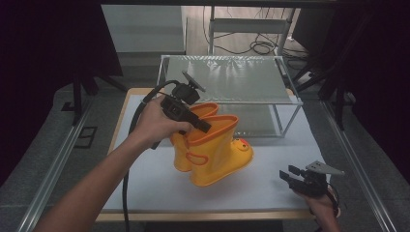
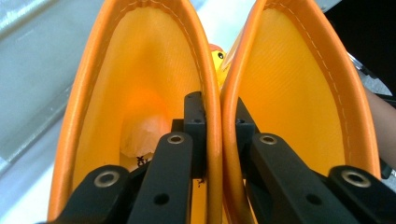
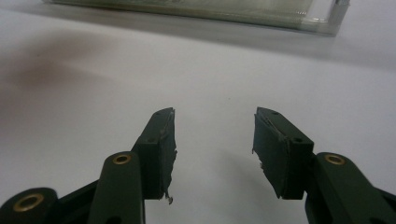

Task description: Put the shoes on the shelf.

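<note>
Left tool (image 1: 205, 126) pinches both boots' (image 1: 212, 150) touching rims mid-counter (image 1: 270, 188), shelf (image 1: 232, 79) just behind; right tool (image 1: 288, 175) gapes empty near the front corner.

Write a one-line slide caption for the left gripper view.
Left gripper pinching the touching rims of two yellow boots together.

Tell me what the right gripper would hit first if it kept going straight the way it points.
Probably nothing close: the right gripper is open over bare white table. Farther ahead lies the rack's base, likely the first contact, though depth is unclear.
</note>
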